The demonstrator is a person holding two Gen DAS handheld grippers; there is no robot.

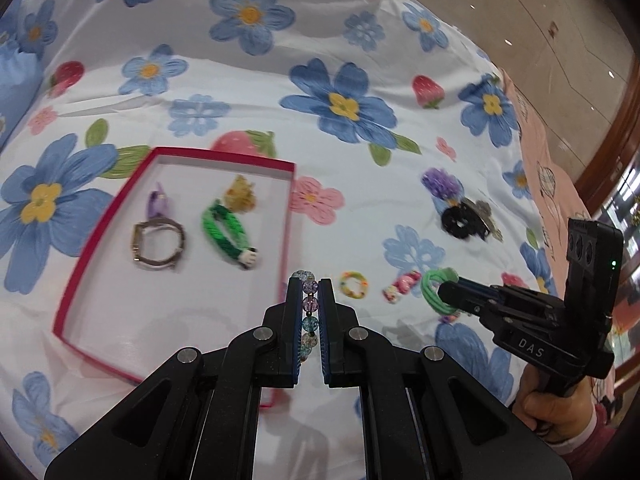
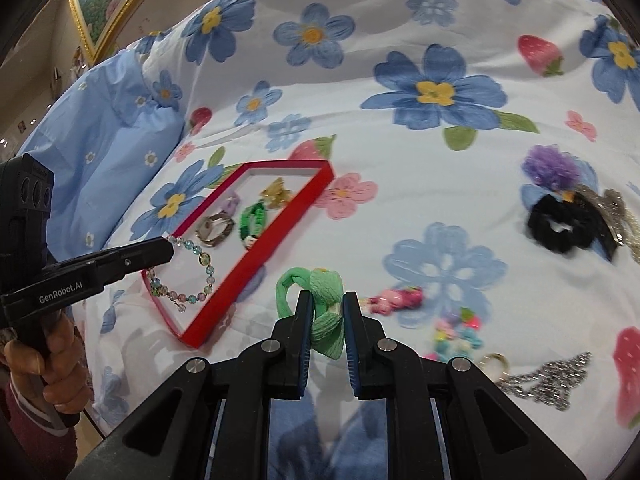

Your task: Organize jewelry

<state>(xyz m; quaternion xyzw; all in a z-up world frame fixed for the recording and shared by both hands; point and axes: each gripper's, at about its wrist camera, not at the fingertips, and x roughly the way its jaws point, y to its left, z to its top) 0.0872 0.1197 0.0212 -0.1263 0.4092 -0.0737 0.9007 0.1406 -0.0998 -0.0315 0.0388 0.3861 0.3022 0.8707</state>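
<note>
Black tongs filled the bottom of each wrist view. Nearest in the left one, the left gripper [image 1: 309, 280] was pinched on a beaded bracelet [image 1: 309, 312], the pastel glass beads running in a line up the narrow slot between the pads, long axis along the fingers and pointing away toward the head of the bed. From the right wrist view that same bracelet [image 2: 188, 276] hung as a loop below the tip of the left gripper [image 2: 170, 246], over the near corner of the red box [image 2: 224, 292]. The right gripper [image 2: 328, 300] was pressed onto a pale green hair tie [image 2: 326, 312], the crinkled fabric squeezed between its pads and a loop bulging out to the left past the fingertips; from the left wrist view the green hair tie [image 1: 434, 292] stuck out sideways from the tip of the right gripper [image 1: 442, 291], toward the box. The red box [image 1: 286, 216] lay on the flowered bedspread [image 1: 360, 40] with its long axis running toward the head of the bed, and it already held a wristwatch [image 1: 158, 246], a green braided band [image 1: 222, 228], a purple clip [image 1: 160, 202] and a yellow clip [image 1: 240, 196]. Near the right edge of the bedspread sat a black scrunchie [image 2: 564, 226] touching a purple pom-pom [image 2: 550, 166]. A hand [image 1: 556, 408] gripped the right handle.
</note>
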